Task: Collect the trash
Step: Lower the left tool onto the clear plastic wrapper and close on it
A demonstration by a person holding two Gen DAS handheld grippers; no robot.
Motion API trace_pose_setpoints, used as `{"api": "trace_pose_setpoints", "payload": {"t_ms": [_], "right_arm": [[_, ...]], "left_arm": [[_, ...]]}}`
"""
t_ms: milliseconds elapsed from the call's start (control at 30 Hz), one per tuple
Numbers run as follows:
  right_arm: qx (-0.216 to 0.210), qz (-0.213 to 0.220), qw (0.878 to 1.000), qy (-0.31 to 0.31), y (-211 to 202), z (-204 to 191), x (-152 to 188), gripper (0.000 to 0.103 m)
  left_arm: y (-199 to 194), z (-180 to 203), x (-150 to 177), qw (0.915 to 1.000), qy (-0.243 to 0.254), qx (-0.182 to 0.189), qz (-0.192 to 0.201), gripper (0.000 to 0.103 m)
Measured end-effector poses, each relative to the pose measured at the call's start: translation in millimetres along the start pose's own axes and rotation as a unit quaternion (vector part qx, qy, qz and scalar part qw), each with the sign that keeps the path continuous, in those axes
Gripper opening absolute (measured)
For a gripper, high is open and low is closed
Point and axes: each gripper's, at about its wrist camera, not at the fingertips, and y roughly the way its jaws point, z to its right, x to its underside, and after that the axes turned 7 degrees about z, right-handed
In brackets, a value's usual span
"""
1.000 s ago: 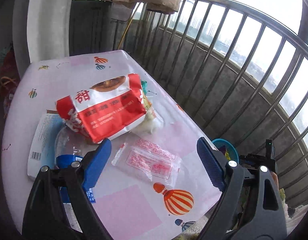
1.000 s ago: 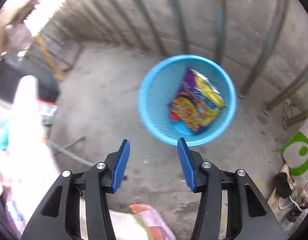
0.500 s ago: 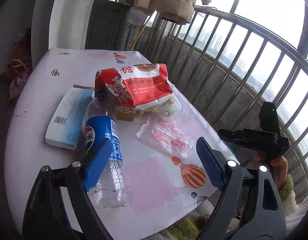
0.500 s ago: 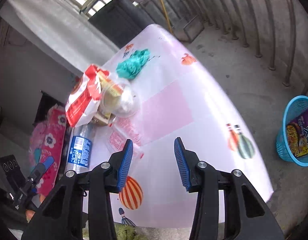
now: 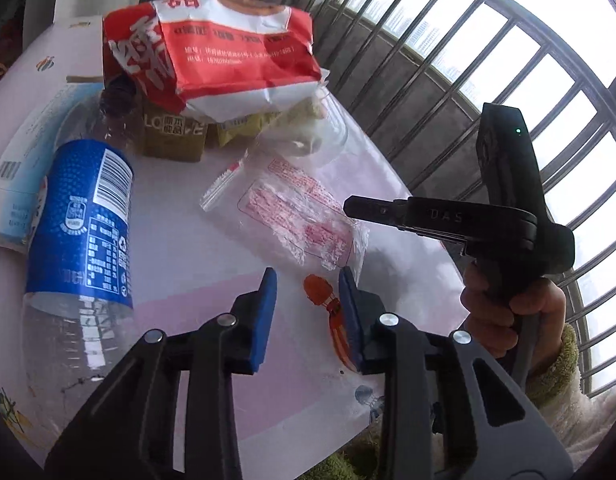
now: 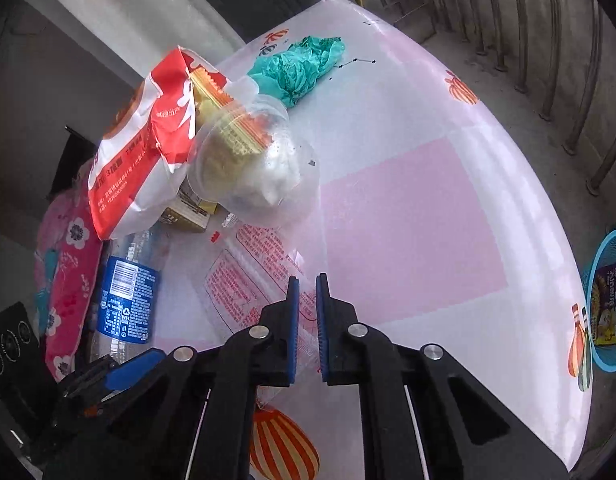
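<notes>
A clear zip bag with red print (image 5: 292, 212) (image 6: 244, 280) lies flat on the pink-and-white table. My right gripper (image 6: 306, 286) has its jaws nearly closed around the bag's near edge; it shows in the left wrist view (image 5: 347, 208) at the bag's right end. My left gripper (image 5: 308, 280) is partly open and empty, just short of the bag. Behind lie a red and white snack bag (image 5: 216, 44) (image 6: 136, 152), a clear plastic cup (image 6: 260, 172), and a blue-labelled bottle (image 5: 84, 220) (image 6: 128, 300).
A blue trash basket (image 6: 603, 300) with a noodle packet inside stands on the floor right of the table. A crumpled teal bag (image 6: 300, 64) lies at the far side. A white box (image 5: 16, 168) lies left of the bottle. Balcony railing (image 5: 487, 60) runs along the right.
My right gripper swung from the basket to the table and closed down on the clear zip bag. My left gripper moved closer to the bag and narrowed.
</notes>
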Motion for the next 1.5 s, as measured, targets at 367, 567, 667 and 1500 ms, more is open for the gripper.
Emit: {"api": "trace_pose_setpoints", "payload": {"t_ms": [367,567,667,1500], "right_arm": [[0.040,-0.007,0.995,-0.089,2,-18,17,0.003],[-0.009,0.013,0.998,-0.059,-8,-8,13,0.003],[-0.047,0.028,0.996,-0.076,-18,-13,11,0.003],[-0.130,-0.033,0.991,-0.008,14,28,10,0.000]], "left_arm": [[28,-16,3,0.9963,-0.077,-0.013,-0.034,0.028],[28,-25,3,0.9928,-0.117,-0.012,-0.023,0.028],[26,-26,5,0.9920,-0.124,-0.013,-0.020,0.028],[37,-51,8,0.9494,-0.273,0.152,0.034,0.028]]}}
